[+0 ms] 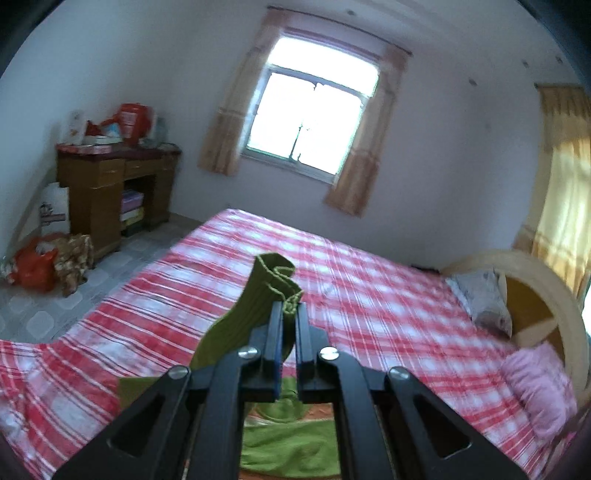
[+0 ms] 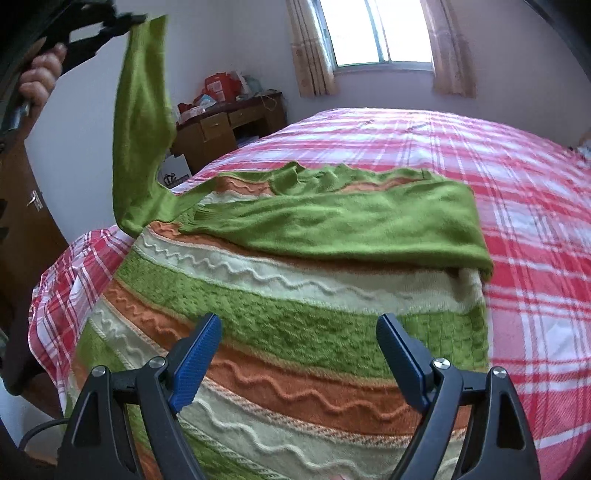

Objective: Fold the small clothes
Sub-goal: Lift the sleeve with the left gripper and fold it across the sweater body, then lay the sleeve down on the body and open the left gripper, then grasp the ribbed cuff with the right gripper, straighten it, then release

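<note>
A small knitted sweater (image 2: 280,325) with green, orange and cream stripes lies on the bed. One green sleeve (image 2: 354,221) is folded across its upper part. My left gripper (image 1: 290,314) is shut on the cuff of the other green sleeve (image 1: 258,295) and holds it high above the bed; in the right wrist view that sleeve (image 2: 142,122) hangs from the left gripper (image 2: 129,22) at the top left. My right gripper (image 2: 299,332) is open and empty, low over the sweater's striped body.
The bed has a red and white plaid sheet (image 2: 517,184). A wooden desk (image 1: 110,184) with clutter stands by the wall left of the window (image 1: 314,118). Pillows (image 1: 535,387) and a rounded headboard (image 1: 535,295) are on the right. Bags (image 1: 37,266) lie on the floor.
</note>
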Action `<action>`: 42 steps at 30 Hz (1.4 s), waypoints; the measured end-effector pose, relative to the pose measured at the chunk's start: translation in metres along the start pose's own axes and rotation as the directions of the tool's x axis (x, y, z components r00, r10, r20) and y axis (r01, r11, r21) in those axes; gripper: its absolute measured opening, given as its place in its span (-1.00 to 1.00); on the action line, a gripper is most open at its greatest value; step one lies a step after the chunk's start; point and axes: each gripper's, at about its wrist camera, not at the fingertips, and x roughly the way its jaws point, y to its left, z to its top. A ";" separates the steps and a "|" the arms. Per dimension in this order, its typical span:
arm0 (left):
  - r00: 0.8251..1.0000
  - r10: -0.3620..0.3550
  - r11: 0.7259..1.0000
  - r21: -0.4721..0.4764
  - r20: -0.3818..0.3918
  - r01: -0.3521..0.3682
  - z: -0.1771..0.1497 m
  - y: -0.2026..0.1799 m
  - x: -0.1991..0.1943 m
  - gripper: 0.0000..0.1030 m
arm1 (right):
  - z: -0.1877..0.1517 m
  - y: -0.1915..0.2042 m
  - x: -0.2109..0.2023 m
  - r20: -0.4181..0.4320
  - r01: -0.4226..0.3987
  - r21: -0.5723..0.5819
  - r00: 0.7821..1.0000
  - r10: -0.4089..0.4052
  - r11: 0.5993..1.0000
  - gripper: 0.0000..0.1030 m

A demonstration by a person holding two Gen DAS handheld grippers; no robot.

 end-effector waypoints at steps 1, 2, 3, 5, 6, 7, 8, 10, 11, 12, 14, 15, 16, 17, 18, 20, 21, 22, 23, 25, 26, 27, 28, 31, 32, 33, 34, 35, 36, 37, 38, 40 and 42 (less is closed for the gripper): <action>1.000 0.013 0.999 0.037 -0.013 -0.012 -0.011 -0.012 0.011 -0.91 | -0.002 -0.003 0.001 -0.003 -0.006 0.014 1.000 0.006 1.000 0.68; 0.999 0.014 0.998 0.063 -0.030 -0.012 -0.025 -0.022 0.023 -0.91 | -0.003 -0.005 0.000 0.003 -0.010 0.031 1.000 0.010 0.999 0.68; 0.999 0.012 0.997 0.076 -0.053 -0.008 -0.037 -0.029 0.034 -0.91 | -0.005 -0.008 -0.003 0.022 -0.009 0.048 1.000 0.008 0.999 0.68; 0.995 0.030 0.994 0.111 -0.095 -0.019 -0.062 -0.041 0.055 -0.91 | -0.007 -0.012 -0.007 0.050 -0.011 0.068 0.999 0.008 0.998 0.68; 0.993 0.036 0.992 0.124 -0.109 -0.022 -0.071 -0.047 0.063 -0.91 | -0.009 -0.013 -0.008 0.058 -0.010 0.077 0.998 0.005 0.997 0.68; 0.990 0.056 0.988 0.152 -0.129 -0.036 -0.087 -0.052 0.076 -0.91 | -0.011 -0.013 -0.008 0.065 -0.004 0.084 0.998 -0.002 0.996 0.68; 0.987 0.074 0.984 0.172 -0.146 -0.048 -0.097 -0.057 0.084 -0.91 | -0.012 -0.013 -0.008 0.066 -0.001 0.085 0.998 -0.005 0.996 0.68; 0.979 0.095 0.977 0.208 -0.181 -0.056 -0.115 -0.067 0.098 -0.91 | -0.013 -0.012 -0.005 0.060 -0.003 0.077 0.998 -0.002 0.997 0.68; 0.975 0.108 0.972 0.226 -0.195 -0.063 -0.126 -0.071 0.104 -0.91 | -0.014 -0.012 -0.003 0.054 -0.002 0.076 0.999 -0.002 0.997 0.68; 0.972 0.118 0.967 0.247 -0.202 -0.066 -0.132 -0.079 0.109 -0.91 | -0.015 -0.012 -0.003 0.052 -0.001 0.077 0.999 -0.003 0.997 0.68; 0.967 0.134 0.952 0.300 -0.215 -0.065 -0.148 -0.090 0.115 -0.88 | -0.015 -0.013 -0.001 0.046 -0.005 0.083 0.999 0.002 0.997 0.68; 0.966 0.148 0.945 0.317 -0.211 -0.076 -0.152 -0.096 0.116 -0.83 | -0.016 -0.014 -0.001 0.047 -0.008 0.087 0.999 0.004 0.996 0.68; 0.963 0.160 0.936 0.343 -0.216 -0.079 -0.157 -0.100 0.116 -0.83 | -0.016 -0.016 -0.001 0.050 -0.011 0.091 0.999 0.006 0.996 0.68; 0.961 0.165 0.928 0.365 -0.222 -0.075 -0.158 -0.104 0.116 -0.73 | -0.016 -0.016 -0.001 0.053 -0.012 0.094 0.999 0.007 0.995 0.68; 0.959 0.172 0.919 0.386 -0.225 -0.075 -0.160 -0.107 0.117 -0.48 | -0.016 -0.017 -0.001 0.056 -0.014 0.098 0.998 0.008 0.995 0.68; 0.964 0.180 0.895 0.440 -0.194 -0.078 -0.163 -0.112 0.108 -0.15 | -0.017 -0.017 -0.001 0.060 -0.021 0.101 0.998 0.015 0.995 0.68; 0.968 0.178 0.888 0.453 -0.178 -0.080 -0.165 -0.115 0.107 -0.10 | -0.017 -0.018 -0.001 0.060 -0.024 0.102 0.998 0.018 0.994 0.68; 0.971 0.176 0.879 0.470 -0.163 -0.081 -0.164 -0.114 0.100 -0.06 | -0.017 -0.018 -0.001 0.060 -0.026 0.105 0.998 0.020 0.994 0.68; 0.971 0.178 0.873 0.481 -0.158 -0.082 -0.162 -0.112 0.095 0.04 | -0.017 -0.018 -0.001 0.059 -0.028 0.109 0.998 0.022 0.994 0.68; 0.972 0.177 0.875 0.476 -0.153 -0.085 -0.155 -0.099 0.081 0.08 | -0.018 -0.019 -0.001 0.059 -0.032 0.113 0.998 0.025 0.993 0.68; 0.973 0.178 0.878 0.470 -0.149 -0.088 -0.152 -0.089 0.076 0.14 | -0.018 -0.019 -0.001 0.058 -0.034 0.116 0.998 0.027 0.993 0.68; 0.972 0.187 0.877 0.471 -0.139 -0.101 -0.149 -0.079 0.069 0.27 | -0.018 -0.019 -0.002 0.058 -0.034 0.117 0.998 0.028 0.993 0.68; 0.970 0.210 0.873 0.471 -0.124 -0.129 -0.146 -0.064 0.063 0.34 | -0.018 -0.018 -0.002 0.057 -0.035 0.119 0.998 0.028 0.992 0.68; 0.947 0.310 0.851 0.467 -0.082 -0.238 -0.142 -0.009 0.050 0.49 | -0.018 -0.020 -0.002 0.057 -0.037 0.126 0.998 0.030 0.991 0.68; 0.930 0.360 0.835 0.471 -0.076 -0.285 -0.143 0.010 0.050 0.49 | -0.017 -0.020 -0.004 0.064 -0.038 0.129 0.997 0.030 0.991 0.68; 0.907 0.415 0.817 0.470 -0.076 -0.334 -0.143 0.030 0.049 0.48 | -0.015 -0.020 -0.007 0.070 -0.045 0.129 0.997 0.036 0.991 0.68; 0.884 0.460 0.804 0.460 -0.084 -0.375 -0.144 0.051 0.046 0.46 | -0.011 -0.022 -0.010 0.064 -0.063 0.133 0.996 0.055 0.989 0.68; 0.875 0.472 0.812 0.438 -0.105 -0.385 -0.145 0.070 0.040 0.46 | -0.004 -0.024 -0.013 0.051 -0.080 0.154 0.996 0.073 0.985 0.68; 0.872 0.476 0.819 0.421 -0.116 -0.391 -0.148 0.082 0.034 0.47 | 0.002 -0.026 -0.017 0.045 -0.092 0.176 0.995 0.085 0.980 0.67; 0.866 0.485 0.821 0.403 -0.121 -0.404 -0.151 0.093 0.027 0.47 | 0.008 -0.027 -0.020 0.045 -0.100 0.189 0.995 0.093 0.977 0.67; 0.868 0.478 0.832 0.385 -0.134 -0.399 -0.156 0.102 0.019 0.47 | 0.020 -0.029 -0.022 0.045 -0.109 0.204 0.994 0.102 0.973 0.67; 0.868 0.464 0.850 0.366 -0.175 -0.380 -0.167 0.112 0.012 0.47 | 0.038 -0.032 -0.021 0.047 -0.133 0.219 0.991 0.126 0.967 0.67; 0.864 0.454 0.861 0.356 -0.218 -0.363 -0.179 0.117 0.011 0.50 | 0.058 -0.037 -0.010 0.046 -0.116 0.220 0.993 0.109 0.969 0.60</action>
